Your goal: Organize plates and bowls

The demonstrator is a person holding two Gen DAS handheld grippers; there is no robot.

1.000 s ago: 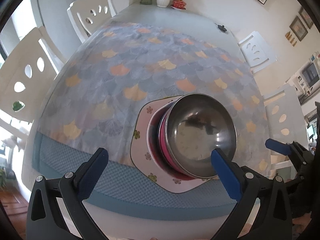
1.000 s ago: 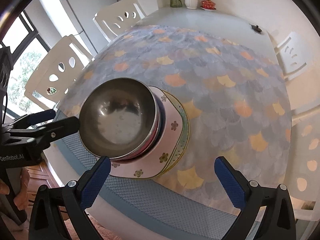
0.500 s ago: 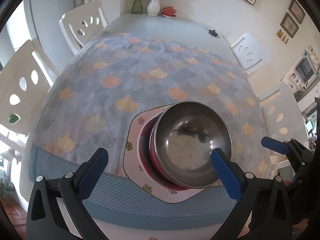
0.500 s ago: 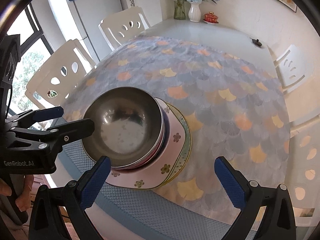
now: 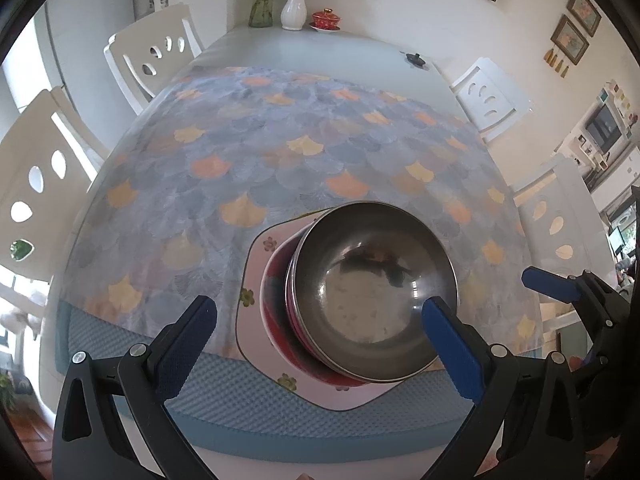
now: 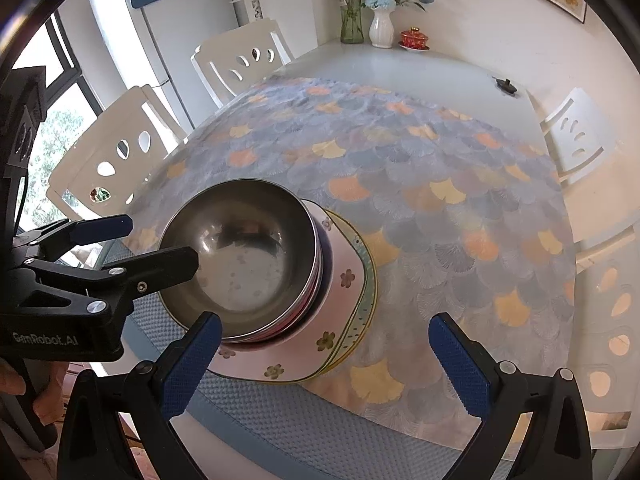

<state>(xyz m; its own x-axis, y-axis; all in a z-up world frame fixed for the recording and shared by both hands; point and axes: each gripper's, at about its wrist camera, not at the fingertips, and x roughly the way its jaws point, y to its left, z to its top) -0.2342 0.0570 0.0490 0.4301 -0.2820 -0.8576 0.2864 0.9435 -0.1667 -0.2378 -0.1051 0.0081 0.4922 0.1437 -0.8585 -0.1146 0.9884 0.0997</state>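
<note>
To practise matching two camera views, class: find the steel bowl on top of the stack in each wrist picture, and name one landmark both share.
Left wrist view: the steel bowl sits lower centre-right, atop the stack, by the right fingertip.
Right wrist view: the steel bowl sits centre-left, above the left fingertip.
Shared landmark: the white vase at the table's far end.

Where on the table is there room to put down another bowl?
The patterned tablecloth is bare from the stack to the far end and right edge. The plain tabletop beyond is bare up to the white vase, red lidded cup and small black object. The near left edge is crowded: steel bowl, pink plate.
</note>
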